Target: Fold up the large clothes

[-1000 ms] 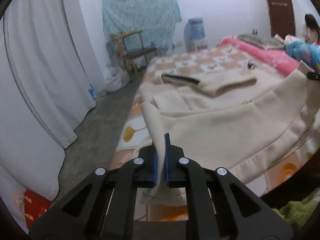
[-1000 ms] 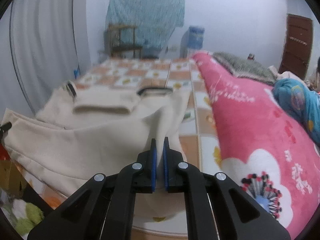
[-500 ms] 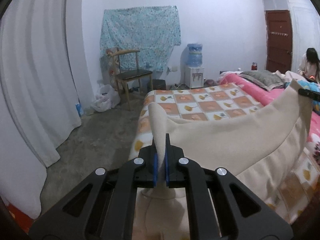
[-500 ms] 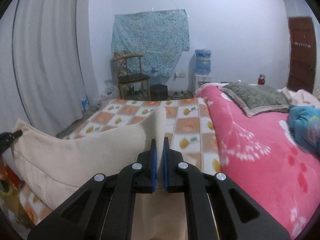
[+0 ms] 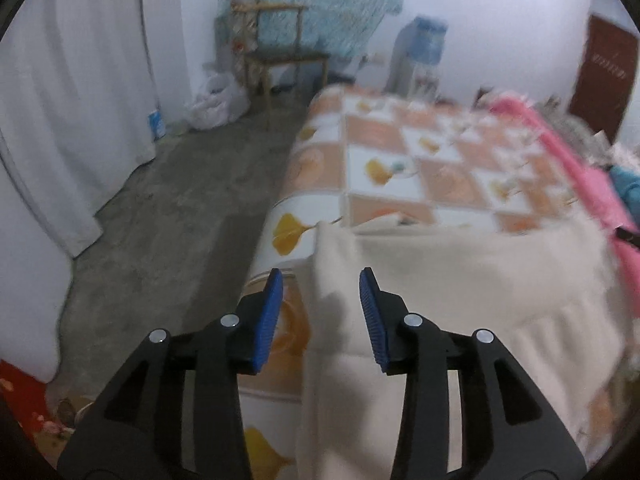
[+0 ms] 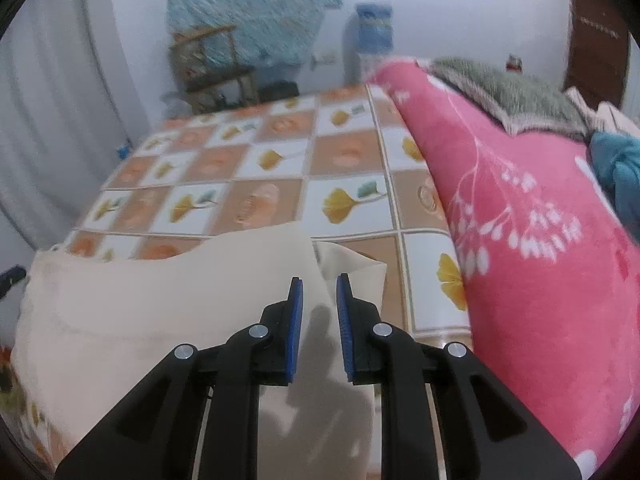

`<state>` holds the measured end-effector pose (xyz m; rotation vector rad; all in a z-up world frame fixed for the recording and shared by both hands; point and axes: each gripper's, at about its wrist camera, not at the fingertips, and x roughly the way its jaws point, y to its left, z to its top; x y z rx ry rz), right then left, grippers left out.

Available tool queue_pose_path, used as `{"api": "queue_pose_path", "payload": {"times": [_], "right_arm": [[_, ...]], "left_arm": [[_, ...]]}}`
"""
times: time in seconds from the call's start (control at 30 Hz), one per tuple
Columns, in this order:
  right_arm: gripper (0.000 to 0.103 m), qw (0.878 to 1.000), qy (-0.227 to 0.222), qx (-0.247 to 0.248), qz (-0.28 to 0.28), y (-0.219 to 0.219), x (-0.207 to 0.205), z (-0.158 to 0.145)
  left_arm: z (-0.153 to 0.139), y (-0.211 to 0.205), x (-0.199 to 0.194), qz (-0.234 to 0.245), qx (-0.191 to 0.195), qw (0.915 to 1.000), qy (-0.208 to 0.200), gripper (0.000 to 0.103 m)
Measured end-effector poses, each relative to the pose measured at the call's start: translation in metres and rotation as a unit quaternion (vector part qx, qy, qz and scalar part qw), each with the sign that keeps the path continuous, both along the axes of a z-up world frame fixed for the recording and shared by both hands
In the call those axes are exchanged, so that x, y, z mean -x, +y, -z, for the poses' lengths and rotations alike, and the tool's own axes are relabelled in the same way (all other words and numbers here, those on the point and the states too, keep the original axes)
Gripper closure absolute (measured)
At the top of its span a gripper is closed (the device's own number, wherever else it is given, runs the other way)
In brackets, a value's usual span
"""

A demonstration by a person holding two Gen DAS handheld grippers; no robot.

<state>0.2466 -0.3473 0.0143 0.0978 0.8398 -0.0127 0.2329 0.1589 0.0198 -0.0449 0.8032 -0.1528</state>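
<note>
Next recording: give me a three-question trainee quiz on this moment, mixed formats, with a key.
1. True or false: the left gripper is clamped on the cream garment.
2. Multiple choice: what lies directly right of the garment in the right wrist view? A) white curtain B) pink floral blanket C) wooden chair
3. Fill in: the garment rests on a bed cover patterned with orange and white ____.

Key:
1. False; its jaws have just been opening and stand apart, the cloth loose between them. The right gripper has also just let go.
2. B
3. squares
</note>
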Motion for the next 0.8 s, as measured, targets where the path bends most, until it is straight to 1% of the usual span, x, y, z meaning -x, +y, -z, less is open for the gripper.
{"api": "queue_pose_path", "payload": {"times": [0.07,0.1,0.13,0.17,0.2,0.23,0.27,0.3,0.33,0.37,0.43,0.47,0.5,0.53,0.57,0.6,0.7,0.77,0.8], "right_arm": [[0.08,1.0,-0.009,-0.006,-0.025,0.007,0.017,-0.008],[0.079,0.999,-0.012,-0.008,-0.04,0.013,0.027,-0.01],[0.076,0.998,-0.012,-0.01,-0.053,0.018,0.036,-0.011],[0.073,0.998,-0.009,-0.016,-0.067,0.022,0.048,-0.008],[0.071,0.997,-0.003,-0.018,-0.073,0.025,0.055,-0.003],[0.067,0.997,0.006,-0.021,-0.077,0.025,0.061,0.002],[0.063,0.997,0.014,-0.023,-0.078,0.024,0.064,0.009],[0.062,0.996,0.038,-0.018,-0.072,0.023,0.066,0.023],[0.062,0.996,0.063,-0.006,-0.059,0.021,0.067,0.035],[0.062,0.996,0.073,-0.001,-0.05,0.019,0.069,0.041],[0.062,0.997,0.061,0.033,-0.027,0.022,0.083,0.035],[0.055,0.997,0.048,0.056,-0.023,0.028,0.092,0.026],[0.049,0.997,0.037,0.067,-0.023,0.032,0.1,0.021],[0.037,0.997,0.018,0.075,-0.025,0.038,0.113,0.013],[0.034,0.997,0.008,0.077,-0.026,0.04,0.121,0.009],[0.034,0.996,-0.002,0.081,-0.028,0.045,0.133,0.004],[0.031,0.997,-0.012,0.079,-0.024,0.055,0.161,-0.001],[0.022,0.998,-0.021,0.061,-0.018,0.06,0.178,-0.004],[0.021,0.998,-0.025,0.054,-0.015,0.059,0.183,-0.007]], "left_arm": [[-0.007,-0.007,0.012,0.024,0.02,0.9995,-0.002,0.058],[-0.007,-0.012,0.016,0.039,0.03,0.9988,0.003,0.056],[-0.005,-0.016,0.02,0.05,0.038,0.9979,0.013,0.051],[0.003,-0.02,0.024,0.06,0.051,0.9964,0.031,0.046],[0.011,-0.022,0.026,0.062,0.061,0.9949,0.05,0.044],[0.026,-0.022,0.028,0.057,0.065,0.993,0.081,0.04],[0.036,-0.021,0.029,0.048,0.056,0.9924,0.099,0.038],[0.049,-0.02,0.028,0.031,0.038,0.9919,0.117,0.036],[0.054,-0.017,0.029,0.015,0.031,0.9924,0.118,0.026],[0.053,-0.015,0.032,0.003,0.027,0.9937,0.109,0.024],[0.044,-0.011,0.04,-0.02,0.012,0.9948,0.099,0.025],[0.036,-0.009,0.048,-0.028,0.012,0.996,0.084,0.025],[0.029,-0.007,0.059,-0.029,0.018,0.997,0.069,0.025],[0.023,-0.007,0.07,-0.028,0.023,0.9976,0.058,0.023],[0.017,-0.008,0.083,-0.03,0.025,0.9982,0.046,0.021],[0.01,-0.008,0.096,-0.029,0.026,0.9987,0.034,0.019],[-0.002,-0.022,0.13,-0.018,0.023,0.9995,0.007,0.017],[-0.009,-0.037,0.151,-0.004,0.023,0.9997,-0.008,0.012],[-0.01,-0.046,0.155,0.0,0.023,0.9997,-0.012,0.012]]}}
